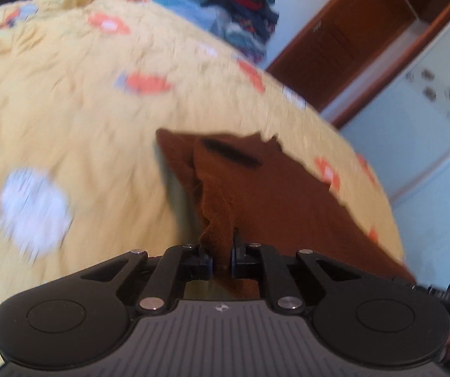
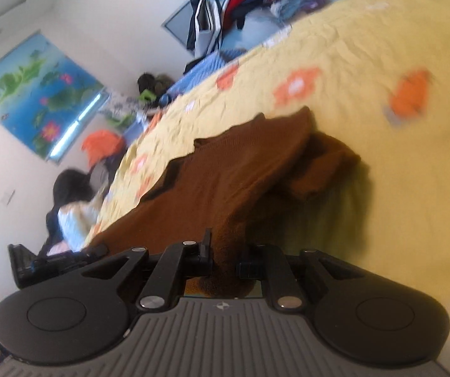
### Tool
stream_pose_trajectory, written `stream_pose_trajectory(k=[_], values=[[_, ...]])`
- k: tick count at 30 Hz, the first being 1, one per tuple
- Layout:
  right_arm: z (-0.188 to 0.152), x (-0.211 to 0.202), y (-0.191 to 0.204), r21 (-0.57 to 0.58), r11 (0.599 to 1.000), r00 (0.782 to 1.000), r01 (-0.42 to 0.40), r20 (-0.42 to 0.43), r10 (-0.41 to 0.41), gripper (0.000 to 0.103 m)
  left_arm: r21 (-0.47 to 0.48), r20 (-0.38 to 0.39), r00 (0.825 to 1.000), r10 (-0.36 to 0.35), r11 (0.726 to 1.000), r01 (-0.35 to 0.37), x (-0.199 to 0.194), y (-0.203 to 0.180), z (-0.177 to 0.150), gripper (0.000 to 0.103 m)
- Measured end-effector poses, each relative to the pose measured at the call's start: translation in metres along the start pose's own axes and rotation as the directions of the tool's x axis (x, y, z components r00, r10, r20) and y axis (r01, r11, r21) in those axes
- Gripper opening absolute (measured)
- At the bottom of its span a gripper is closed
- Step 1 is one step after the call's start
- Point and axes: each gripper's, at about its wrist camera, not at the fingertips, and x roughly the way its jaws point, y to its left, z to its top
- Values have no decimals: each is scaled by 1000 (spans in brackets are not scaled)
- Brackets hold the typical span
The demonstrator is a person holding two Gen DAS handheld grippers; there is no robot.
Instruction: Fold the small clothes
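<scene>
A small brown knitted garment (image 1: 256, 188) lies partly lifted over a yellow bedspread (image 1: 67, 110) with orange flower prints. My left gripper (image 1: 222, 257) is shut on one edge of the brown garment, with cloth bunched between the fingers. In the right wrist view, my right gripper (image 2: 225, 260) is shut on another edge of the same brown garment (image 2: 234, 172), which stretches away from it over the bedspread (image 2: 382, 47). The other gripper shows at the left edge of the right wrist view (image 2: 36, 264). Both views are motion-blurred.
A heap of mixed clothes (image 1: 240, 6) sits at the far side of the bed, also in the right wrist view (image 2: 240, 0). A brown wooden wardrobe (image 1: 350, 40) stands beyond the bed. A person (image 2: 71, 207) sits by the bed edge, under a wall poster (image 2: 36, 94).
</scene>
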Motion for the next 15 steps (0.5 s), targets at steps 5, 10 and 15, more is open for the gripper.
stream_pose_trajectory(k=[5,10,15], values=[[-41,-21,-18,79,985,988,152,-48,-148,67,233,53,981,184,953,-191,-16,-1,-48,25],[9,-38,-7,47,980,963,193,181,-198,71,458,384,908,165,820,-343,-42,-50,-16,88],[68,28,4,-137,960,961,244,169,-220,71,675,388,913,125,636,-374,38,-99,7,89]])
